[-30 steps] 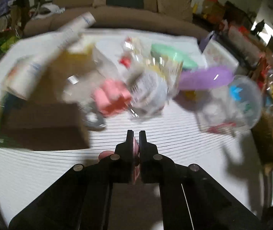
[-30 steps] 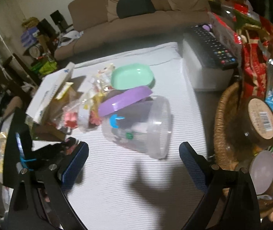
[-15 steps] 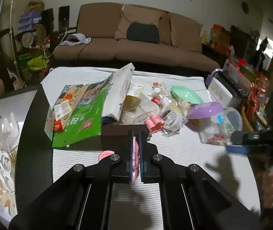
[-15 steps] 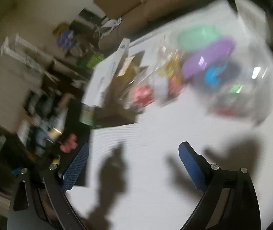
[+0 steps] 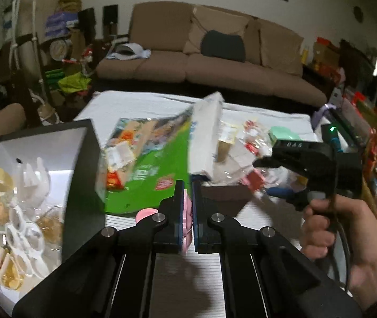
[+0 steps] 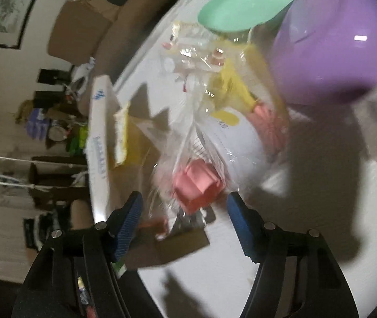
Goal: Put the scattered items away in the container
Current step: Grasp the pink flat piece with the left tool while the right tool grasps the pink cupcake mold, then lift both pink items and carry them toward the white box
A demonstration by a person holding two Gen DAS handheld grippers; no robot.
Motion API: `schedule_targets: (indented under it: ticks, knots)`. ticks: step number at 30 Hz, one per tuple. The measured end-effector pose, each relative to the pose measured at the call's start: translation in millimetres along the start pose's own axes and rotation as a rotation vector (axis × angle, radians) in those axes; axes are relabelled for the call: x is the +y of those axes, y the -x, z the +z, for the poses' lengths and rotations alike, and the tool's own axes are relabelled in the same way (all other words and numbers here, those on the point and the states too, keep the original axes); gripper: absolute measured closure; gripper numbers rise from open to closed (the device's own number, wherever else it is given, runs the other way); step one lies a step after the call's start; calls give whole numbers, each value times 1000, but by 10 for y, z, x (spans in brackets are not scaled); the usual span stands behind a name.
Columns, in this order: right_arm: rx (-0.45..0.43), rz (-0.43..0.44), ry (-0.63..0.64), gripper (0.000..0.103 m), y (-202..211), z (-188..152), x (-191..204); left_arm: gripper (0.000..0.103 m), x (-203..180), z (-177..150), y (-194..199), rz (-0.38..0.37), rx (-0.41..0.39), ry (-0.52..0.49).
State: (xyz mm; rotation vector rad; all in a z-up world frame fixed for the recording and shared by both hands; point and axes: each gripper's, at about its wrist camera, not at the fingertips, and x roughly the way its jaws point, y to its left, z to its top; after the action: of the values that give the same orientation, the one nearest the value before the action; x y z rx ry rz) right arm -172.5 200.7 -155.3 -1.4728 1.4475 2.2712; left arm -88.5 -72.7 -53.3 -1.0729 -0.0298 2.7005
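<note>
The left gripper (image 5: 186, 198) is clamped tight on a small pink plastic piece (image 5: 186, 213), its fingers pressed flat against it so the thin thing cannot slip on the way to the container. That container, a black-walled box with a white inside (image 5: 82, 159), sits just left of the left gripper and already holds white plastic pieces and yellowish wrapped items, so the carry looks short: a swing left and a release over the rim.

The right gripper (image 6: 184, 222) has its blue-padded fingers (image 6: 127, 220) spread wide, one on each side of a clear plastic bag with pink pieces inside (image 6: 197, 185), not yet touching it as far as the blurred view shows. The wide spread suits a bulky, crinkly bag that needs room before closing. Seen from the left wrist, the right gripper reaches into the scattered pile to the right of the container, beyond a green snack bag (image 5: 146, 169) and a white carton (image 5: 204, 137). Behind the bag lie a purple bowl (image 6: 334, 39) and a mint-green dish (image 6: 244, 2), farther still from the container.
</note>
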Motion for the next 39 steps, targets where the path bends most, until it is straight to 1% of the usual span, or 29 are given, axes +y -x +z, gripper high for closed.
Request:
schedule_targets:
  ticks: [1,3,5,7,9,13,15,17,21,23,25,26,27,28,29,33,37,39]
  knots:
    - [-12,-21,-6,40,-30,13,5,98,49,3,8,7,0,13]
    - [-39,-53,-2,42,-78,31,12,98,130,20,23,-11,8,42]
    - [-38,-51,18,45,-152,32,38,98,149,38,51,-13,2,52]
    - [-31,-46,69,46,-191,-28,70,98,156,53,78,-7,-2,47]
    - [-36,-73,148,48,-182,-83,145,98,182,53,82,-9,-1,49]
    - [-32,-100,256,49,-68,-216,170,98,184,27,57,-9,10,66]
    - [-48,-108,310,49,67,-279,137,98,143,13,8,-9,24,64]
    - [-53,-110,331,49,197,-300,92,98,91,-2,-51,-5,45,60]
    - [-82,-111,363,49,655,-293,-1,98,7,-24,-114,-17,63,66]
    - [-99,-121,403,49,905,-300,-23,98,-40,-44,-122,-27,70,68]
    - [-136,-170,484,49,1153,-350,-26,98,-83,-78,-128,-45,87,64]
    - [-161,-213,534,49,1258,-381,-24,98,-124,-103,-125,-42,89,51]
    - [-205,-280,611,49,1375,-458,-4,98,-157,-120,-123,-37,89,41]
    - [-233,-315,662,49,1462,-523,-4,98,-191,-140,-128,-32,94,31]
    - [-250,-323,696,49,1537,-587,-19,98,-207,-149,-130,-29,96,24]
    - [-329,-302,812,49,1823,-852,-62,98,-288,-118,-51,-22,73,4]
    - [-347,-228,853,49,2010,-995,55,98,-351,1,145,10,9,-32]
    - [-379,-200,873,49,2116,-1039,186,98,-378,65,265,22,-21,-57]
